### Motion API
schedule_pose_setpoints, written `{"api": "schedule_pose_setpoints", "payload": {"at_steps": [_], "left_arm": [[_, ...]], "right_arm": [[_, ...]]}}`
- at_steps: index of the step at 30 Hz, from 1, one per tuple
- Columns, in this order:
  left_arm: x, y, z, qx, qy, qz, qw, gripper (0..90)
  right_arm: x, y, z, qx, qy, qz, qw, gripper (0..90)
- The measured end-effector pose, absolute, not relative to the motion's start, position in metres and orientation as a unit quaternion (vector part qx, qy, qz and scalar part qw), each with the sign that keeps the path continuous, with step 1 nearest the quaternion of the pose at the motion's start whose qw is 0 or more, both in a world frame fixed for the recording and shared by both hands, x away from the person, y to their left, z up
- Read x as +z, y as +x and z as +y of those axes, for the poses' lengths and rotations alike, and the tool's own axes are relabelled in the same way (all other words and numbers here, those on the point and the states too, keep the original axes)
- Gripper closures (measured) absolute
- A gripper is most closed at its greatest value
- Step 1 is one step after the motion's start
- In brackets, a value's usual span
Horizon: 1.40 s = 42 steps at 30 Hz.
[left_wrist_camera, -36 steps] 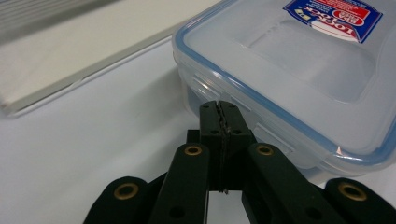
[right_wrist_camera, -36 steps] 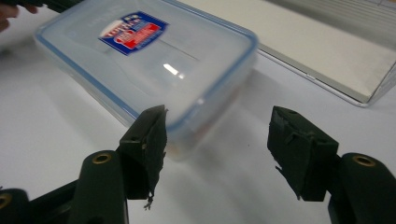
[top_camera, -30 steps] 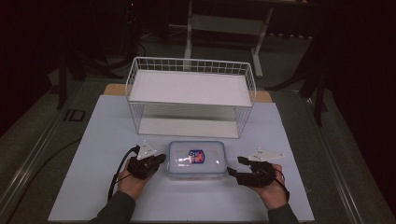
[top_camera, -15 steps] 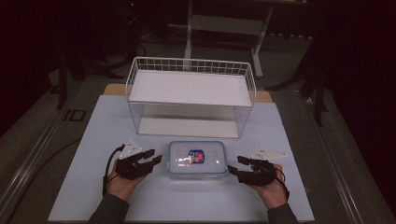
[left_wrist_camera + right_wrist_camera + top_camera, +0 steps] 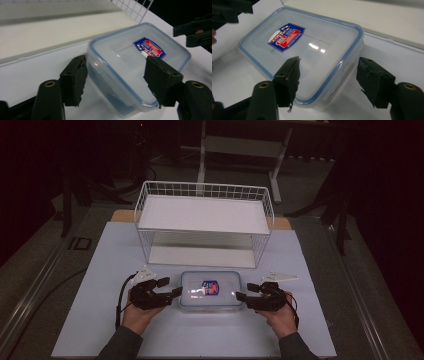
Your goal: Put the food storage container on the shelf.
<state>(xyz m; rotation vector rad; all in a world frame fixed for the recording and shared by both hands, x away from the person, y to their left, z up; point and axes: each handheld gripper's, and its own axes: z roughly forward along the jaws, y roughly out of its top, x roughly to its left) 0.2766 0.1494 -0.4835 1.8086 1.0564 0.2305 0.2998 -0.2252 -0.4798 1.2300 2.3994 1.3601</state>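
Note:
A clear plastic food box (image 5: 211,290) with a blue-rimmed lid and a red and blue label lies flat on the white table mat, in front of the wire rack. My left gripper (image 5: 169,287) is open at the box's left end; in the left gripper view its jaws straddle the near corner of the box (image 5: 130,67). My right gripper (image 5: 246,293) is open at the right end, and its jaws straddle the box's edge (image 5: 312,50) in the right gripper view. Neither jaw pair presses on the box.
A white wire rack (image 5: 204,224) with two white shelves stands behind the box, mid-table. The light mat (image 5: 100,270) covers the table out to both sides. Dark floor and a metal stand lie beyond the far edge.
The left gripper drew back to the left, then came in again to the box's left end. The right gripper stayed at the right end. The box has not moved.

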Motion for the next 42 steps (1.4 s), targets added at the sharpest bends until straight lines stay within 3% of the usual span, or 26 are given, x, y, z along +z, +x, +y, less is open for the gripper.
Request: {"api": "schedule_pose_setpoints", "payload": {"at_steps": [6, 7, 10, 15, 21, 32, 36, 37, 39, 42], "left_arm": [[-0.495, 0.287, 0.131, 0.060, 0.760, 0.441, 0.474, 27.2], [-0.498, 0.289, 0.129, 0.051, 0.761, 0.443, 0.472, 23.6], [-0.503, 0.295, 0.125, 0.045, 0.756, 0.458, 0.465, 17.4], [-0.511, 0.303, 0.129, -0.007, 0.738, 0.477, 0.478, 17.3], [-0.515, 0.308, 0.130, -0.041, 0.729, 0.485, 0.481, 16.7], [-0.521, 0.316, 0.131, -0.109, 0.711, 0.509, 0.473, 14.5], [-0.520, 0.316, 0.134, -0.120, 0.710, 0.514, 0.467, 14.9], [-0.518, 0.315, 0.135, -0.120, 0.709, 0.514, 0.469, 18.3], [-0.515, 0.313, 0.138, -0.119, 0.707, 0.515, 0.469, 26.5], [-0.511, 0.306, 0.140, -0.110, 0.707, 0.512, 0.476, 31.8]], "right_arm": [[-0.487, 0.311, -0.225, 0.449, 0.431, 0.782, 0.029, 24.6], [-0.491, 0.315, -0.224, 0.449, 0.438, 0.779, 0.011, 19.4], [-0.498, 0.321, -0.221, 0.443, 0.446, 0.778, -0.008, 16.1], [-0.504, 0.328, -0.217, 0.449, 0.453, 0.769, -0.047, 14.1], [-0.510, 0.333, -0.216, 0.457, 0.455, 0.758, -0.095, 18.2], [-0.516, 0.337, -0.217, 0.459, 0.475, 0.741, -0.122, 16.0], [-0.515, 0.336, -0.218, 0.455, 0.480, 0.739, -0.128, 18.9], [-0.511, 0.334, -0.221, 0.457, 0.476, 0.741, -0.122, 24.6], [-0.511, 0.332, -0.225, 0.453, 0.480, 0.740, -0.132, 27.1], [-0.510, 0.329, -0.233, 0.467, 0.481, 0.727, -0.145, 36.4]]}}
